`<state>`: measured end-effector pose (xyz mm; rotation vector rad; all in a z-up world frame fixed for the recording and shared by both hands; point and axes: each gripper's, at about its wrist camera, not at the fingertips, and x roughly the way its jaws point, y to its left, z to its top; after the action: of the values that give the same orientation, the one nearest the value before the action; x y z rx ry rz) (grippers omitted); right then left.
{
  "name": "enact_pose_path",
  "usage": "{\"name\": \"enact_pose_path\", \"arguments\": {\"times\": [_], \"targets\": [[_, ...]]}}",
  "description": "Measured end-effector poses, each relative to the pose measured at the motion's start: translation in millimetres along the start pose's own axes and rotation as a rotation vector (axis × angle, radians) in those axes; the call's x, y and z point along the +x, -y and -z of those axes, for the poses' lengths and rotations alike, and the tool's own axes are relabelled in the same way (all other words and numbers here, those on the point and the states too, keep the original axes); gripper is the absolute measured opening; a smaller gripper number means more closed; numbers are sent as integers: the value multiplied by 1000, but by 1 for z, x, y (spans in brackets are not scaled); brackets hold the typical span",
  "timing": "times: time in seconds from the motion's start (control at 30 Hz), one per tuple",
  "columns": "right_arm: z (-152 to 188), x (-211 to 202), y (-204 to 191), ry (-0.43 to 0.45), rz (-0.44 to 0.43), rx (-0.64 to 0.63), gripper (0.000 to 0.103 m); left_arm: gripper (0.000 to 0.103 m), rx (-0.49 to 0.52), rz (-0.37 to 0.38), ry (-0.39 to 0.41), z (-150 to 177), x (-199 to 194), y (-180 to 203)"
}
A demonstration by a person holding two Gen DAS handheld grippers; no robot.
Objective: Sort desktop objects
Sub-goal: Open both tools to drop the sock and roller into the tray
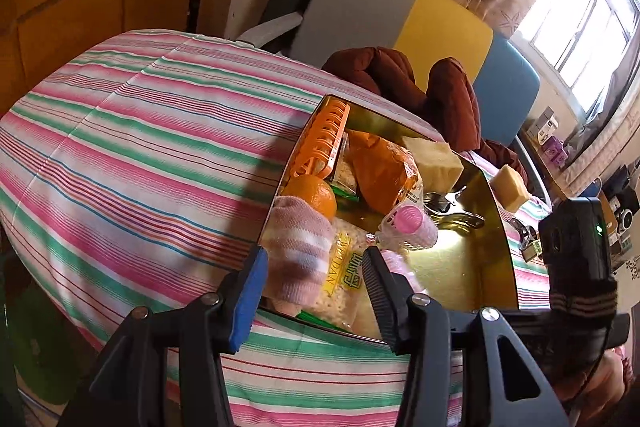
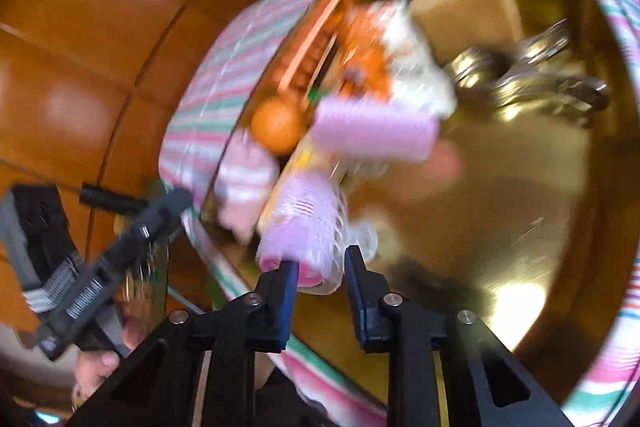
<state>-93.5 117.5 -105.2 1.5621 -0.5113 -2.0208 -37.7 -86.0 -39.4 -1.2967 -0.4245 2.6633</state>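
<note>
A gold tray (image 1: 460,267) on the striped cloth holds an orange (image 1: 316,193), an orange rack (image 1: 324,139), snack packets, a sponge (image 1: 434,157), spoons (image 1: 444,203) and a pink hair roller (image 1: 408,227). A pink striped sock (image 1: 300,251) lies at the tray's near corner. My left gripper (image 1: 314,263) stands open around it, pads apart from it. In the blurred right wrist view, my right gripper (image 2: 322,263) is shut on the end of a pink hair roller (image 2: 300,227) in clear wrap, over the tray (image 2: 500,207). A second roller (image 2: 374,133), the orange (image 2: 278,127) and the sock (image 2: 244,183) lie beyond.
A second sponge (image 1: 510,187) and a small dark metal item (image 1: 528,239) lie on the cloth right of the tray. A brown garment (image 1: 400,79) lies over chairs behind the table. The striped cloth (image 1: 140,147) stretches left of the tray. A hand (image 2: 100,359) holds the left tool.
</note>
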Motion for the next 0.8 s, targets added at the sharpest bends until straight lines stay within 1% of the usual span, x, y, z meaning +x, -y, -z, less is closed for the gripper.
{"name": "enact_pose_path", "arguments": {"times": [0.07,0.13,0.2,0.23,0.27,0.3,0.4,0.53,0.6,0.7,0.8], "targets": [[5,-10,1,14,-28,4,26,51,-1,-2,1,0,0,3],[8,-29,5,54,-23,-4,31,52,-3,-5,4,0,1,7],[10,-52,13,105,-10,5,47,52,-6,2,2,0,3,13],[11,-61,18,124,-7,16,50,52,-6,10,1,0,3,16],[13,-71,23,144,-6,29,56,52,-3,18,1,1,4,20],[16,-81,30,164,-7,38,60,53,6,24,-1,2,4,26],[20,-108,47,221,41,47,63,53,40,41,-11,5,6,44],[28,-142,71,286,95,63,64,56,96,67,-35,12,12,73],[33,-154,84,302,125,70,68,56,129,89,-57,16,16,91],[41,-172,104,326,210,86,69,58,182,126,-92,24,22,119],[52,-187,130,326,263,102,69,58,241,159,-126,33,27,150]]}}
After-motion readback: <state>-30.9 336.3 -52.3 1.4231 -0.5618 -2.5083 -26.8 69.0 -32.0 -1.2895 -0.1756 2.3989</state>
